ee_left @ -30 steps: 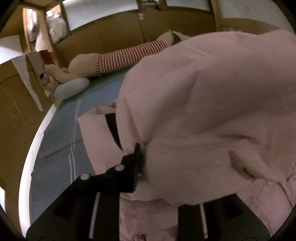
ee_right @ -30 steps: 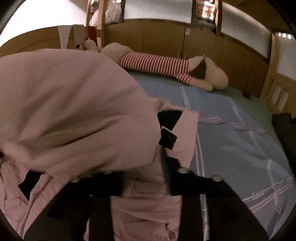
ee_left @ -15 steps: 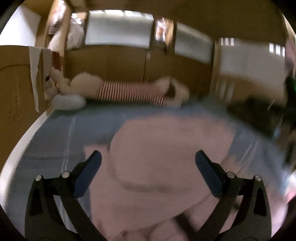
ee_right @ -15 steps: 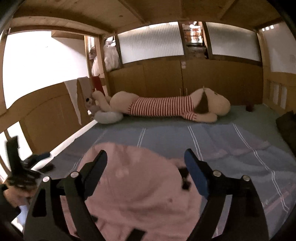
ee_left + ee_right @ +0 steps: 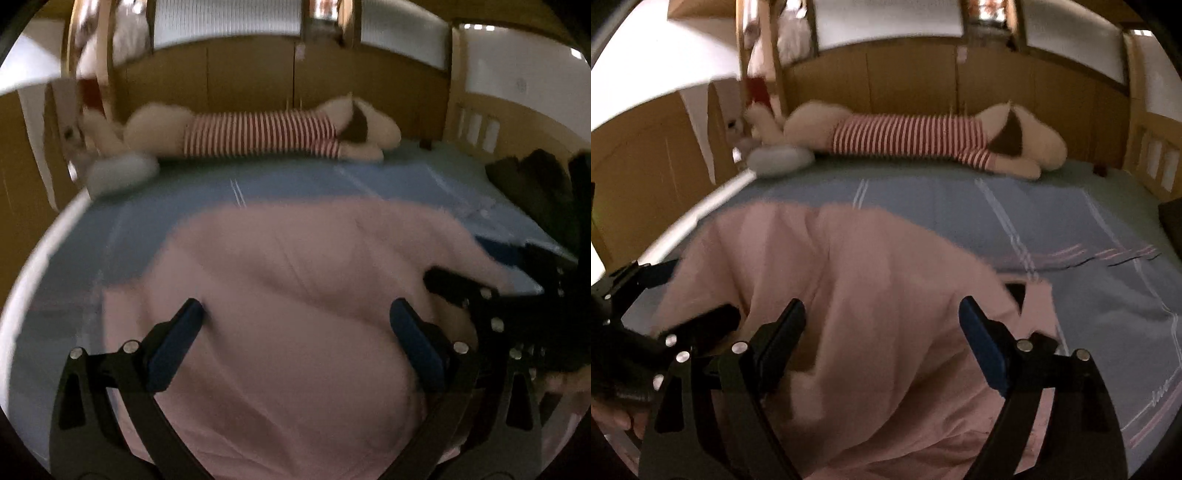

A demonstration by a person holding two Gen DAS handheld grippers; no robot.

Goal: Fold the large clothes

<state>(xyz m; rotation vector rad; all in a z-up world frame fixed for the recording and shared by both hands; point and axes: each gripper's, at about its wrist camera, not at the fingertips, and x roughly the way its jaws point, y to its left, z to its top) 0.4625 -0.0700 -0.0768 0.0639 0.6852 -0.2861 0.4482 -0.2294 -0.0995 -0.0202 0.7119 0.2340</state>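
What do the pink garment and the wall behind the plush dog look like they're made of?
The pink garment looks like soft matte woven fabric, probably cotton: it slumps in loose folds. The wall panels look like smooth light wood with visible vertical seams; veneer or solid wood can't be told.

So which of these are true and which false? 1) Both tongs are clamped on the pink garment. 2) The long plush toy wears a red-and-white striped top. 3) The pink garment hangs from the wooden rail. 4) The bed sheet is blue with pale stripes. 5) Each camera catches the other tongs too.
1) False. The left tongs and right tongs are both open, with the pink garment lying past their fingers, not gripped.
2) True. The plush toy has a striped top.
3) False. The garment lies heaped on the bed sheet.
4) True.
5) True. Each view shows the other tongs at its edge.
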